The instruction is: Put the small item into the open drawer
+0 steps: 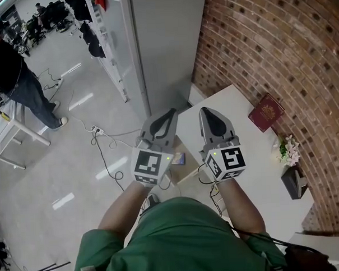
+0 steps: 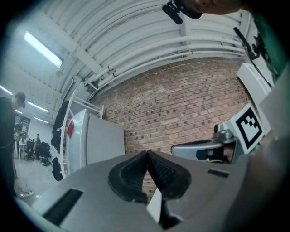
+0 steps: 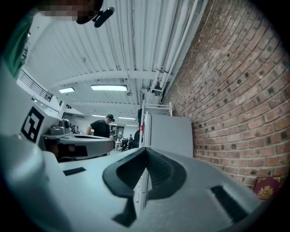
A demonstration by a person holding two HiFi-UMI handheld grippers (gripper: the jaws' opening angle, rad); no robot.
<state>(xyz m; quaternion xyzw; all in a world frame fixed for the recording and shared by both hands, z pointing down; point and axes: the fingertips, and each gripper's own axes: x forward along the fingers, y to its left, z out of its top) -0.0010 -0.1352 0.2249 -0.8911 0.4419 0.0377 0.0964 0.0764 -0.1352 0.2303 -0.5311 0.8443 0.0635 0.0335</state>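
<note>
Left gripper (image 1: 160, 124) and right gripper (image 1: 214, 123), smooth grey plastic, ribbed black jaws closed together on nothing. Rough red brick wall (image 1: 277, 43) at two o'clock.

Below you, the bench's drawer (image 1: 188, 172) stands open; a small bluish item (image 1: 179, 158) seems to lie inside.

My L gripper (image 1: 166, 116) was just left of my R gripper (image 1: 209, 114), both over the table's (image 1: 254, 156) L edge. On table, along brick wall (image 1: 278, 49) at R: book (image 1: 266, 112), then flowers (image 1: 288, 149) nearer me. Cabinet (image 1: 165, 48) stood behind table; person (image 1: 13, 77) far L.
</note>
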